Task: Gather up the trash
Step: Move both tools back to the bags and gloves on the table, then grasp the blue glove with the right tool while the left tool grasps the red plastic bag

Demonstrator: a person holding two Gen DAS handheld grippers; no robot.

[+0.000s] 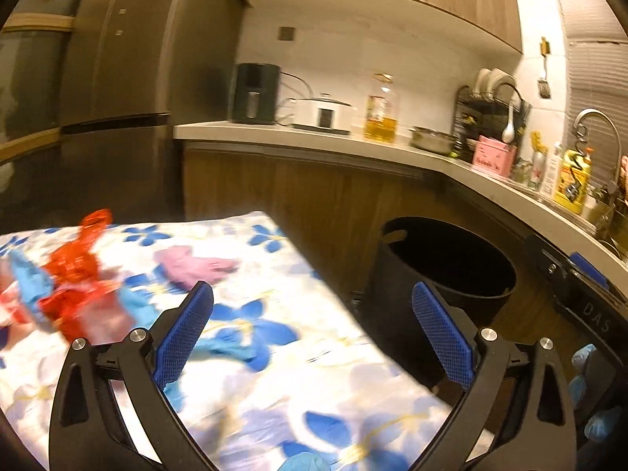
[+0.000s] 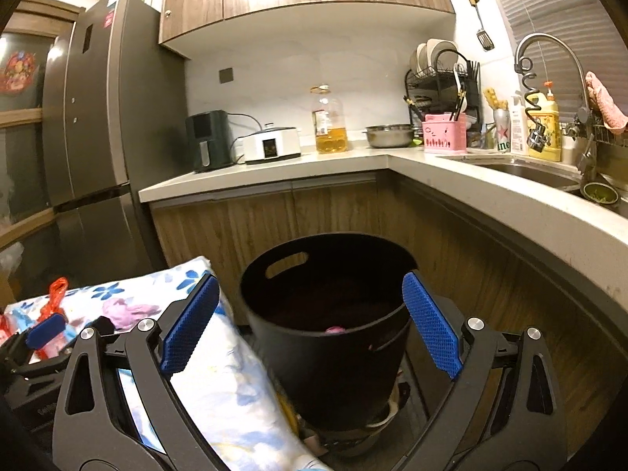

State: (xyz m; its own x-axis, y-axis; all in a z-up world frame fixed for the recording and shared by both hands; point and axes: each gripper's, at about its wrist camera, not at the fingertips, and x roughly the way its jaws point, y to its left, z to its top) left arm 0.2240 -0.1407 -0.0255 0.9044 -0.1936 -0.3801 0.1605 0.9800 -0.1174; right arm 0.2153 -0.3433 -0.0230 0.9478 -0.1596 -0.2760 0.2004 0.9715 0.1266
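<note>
1. The trash lies scattered on my floral cloth-covered table (image 1: 274, 353): a crumpled red wrapper (image 1: 78, 271), a pink scrap (image 1: 192, 265) and light-blue scraps (image 1: 27, 274), all blurred in my left view.
2. A black bin (image 2: 325, 353) stands on the floor just beside the table's edge, below the kitchen counter (image 2: 490, 192). I judge it sits there so pieces can be carried a short way and dropped in.
3. One pink piece (image 2: 335, 329) already lies inside the bin.
4. My left gripper (image 1: 312, 306) is spread wide and empty above the table, its jaws touching nothing, pointing between the scraps and the bin.
5. My right gripper (image 2: 310, 306) is also wide and empty, its jaws framing the bin's mouth without touching it.
6. I judge most of the trash is yet to be collected.
</note>
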